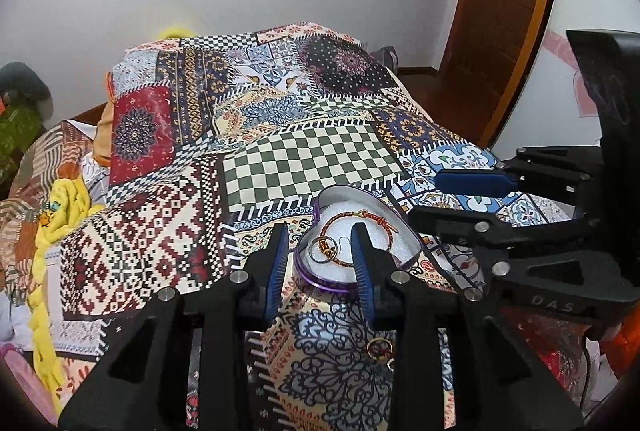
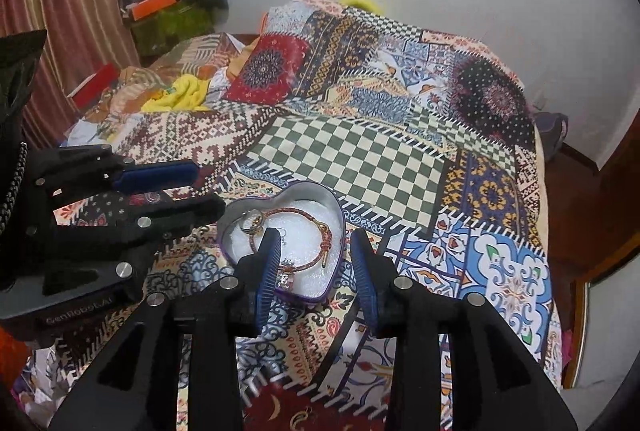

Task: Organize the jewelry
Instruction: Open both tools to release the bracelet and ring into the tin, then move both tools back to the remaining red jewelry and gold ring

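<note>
1. The left gripper (image 1: 320, 247) has its jaws apart with nothing between them, blue ribbed pads facing each other; the right pad overlaps the heart-shaped tin from this view.
2. A gold ring (image 1: 378, 347) lies on the patchwork bedspread (image 1: 312, 155), below the right finger of the left gripper and near the tin, outside it.
3. The heart-shaped tin (image 2: 326, 295) sits on the bed, in front of both grippers. It has a purple outer wall, a silvery inner wall and a white foam lining (image 2: 300, 223).
4. Inside the tin, a red-and-gold braided cord bracelet (image 2: 320, 231) curves in a loop across the foam, with a knotted clasp on one side.
5. Silver and gold rings (image 2: 251, 221) lie together at the tin's left lobe in the right wrist view, touching the bracelet's loop.
6. A small sparkly trinket (image 2: 286, 277) lies near the tin's pointed end, just beside the left finger of the right gripper; its kind is unclear.
7. The right gripper (image 2: 316, 251) hangs over the tin's near edge, jaws spread and holding nothing.
</note>
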Motion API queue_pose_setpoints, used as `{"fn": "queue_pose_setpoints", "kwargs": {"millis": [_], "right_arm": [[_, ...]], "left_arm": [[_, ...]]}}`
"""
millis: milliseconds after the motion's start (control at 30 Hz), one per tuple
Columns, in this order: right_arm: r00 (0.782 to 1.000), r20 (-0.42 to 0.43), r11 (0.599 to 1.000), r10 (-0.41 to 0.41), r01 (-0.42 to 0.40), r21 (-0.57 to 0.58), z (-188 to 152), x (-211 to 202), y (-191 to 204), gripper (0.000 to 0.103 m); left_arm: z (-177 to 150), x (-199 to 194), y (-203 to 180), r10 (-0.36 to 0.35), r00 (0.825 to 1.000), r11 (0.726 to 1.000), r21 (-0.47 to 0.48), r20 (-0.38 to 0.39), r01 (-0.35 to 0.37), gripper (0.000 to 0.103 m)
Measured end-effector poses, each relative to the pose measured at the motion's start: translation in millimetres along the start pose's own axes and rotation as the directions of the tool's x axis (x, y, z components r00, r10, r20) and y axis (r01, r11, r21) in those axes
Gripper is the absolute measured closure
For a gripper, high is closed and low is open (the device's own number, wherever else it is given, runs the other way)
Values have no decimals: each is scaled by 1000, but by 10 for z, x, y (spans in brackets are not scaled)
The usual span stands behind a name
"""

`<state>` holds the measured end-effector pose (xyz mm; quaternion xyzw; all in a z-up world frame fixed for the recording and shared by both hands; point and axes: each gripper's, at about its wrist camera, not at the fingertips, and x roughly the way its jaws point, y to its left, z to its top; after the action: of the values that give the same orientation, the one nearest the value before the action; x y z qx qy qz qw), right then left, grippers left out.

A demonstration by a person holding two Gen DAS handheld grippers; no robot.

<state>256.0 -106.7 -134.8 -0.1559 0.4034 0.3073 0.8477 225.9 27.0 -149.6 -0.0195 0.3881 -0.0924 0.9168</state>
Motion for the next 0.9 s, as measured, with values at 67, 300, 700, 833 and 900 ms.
{"fn": "queue_pose_setpoints", "kwargs": {"millis": [67,300,700,833,900], "right_arm": [[1000,10,1000,0,0,4,-9,-68,18,70],[999,39,1000,-19,19,12,-73,-329,134,70],[1000,29,999,8,-9,39,-352,-446,335,70],[1000,-5,999,13,-12,37,-464,-372,392,70],[1000,-26,999,14,-13,42,-530,-315,398,70]], "left_arm": [[-17,-80,-9,4,1000,1000,-1,7,-4,72],[-130,-381,-60,15,1000,1000,-4,26,-15,69],[-473,-556,-49,18,1000,999,-48,-23,-19,64],[-611,-540,-24,35,998,998,-48,-47,-37,64],[-677,-515,5,38,997,998,-50,-64,-41,64]]}}
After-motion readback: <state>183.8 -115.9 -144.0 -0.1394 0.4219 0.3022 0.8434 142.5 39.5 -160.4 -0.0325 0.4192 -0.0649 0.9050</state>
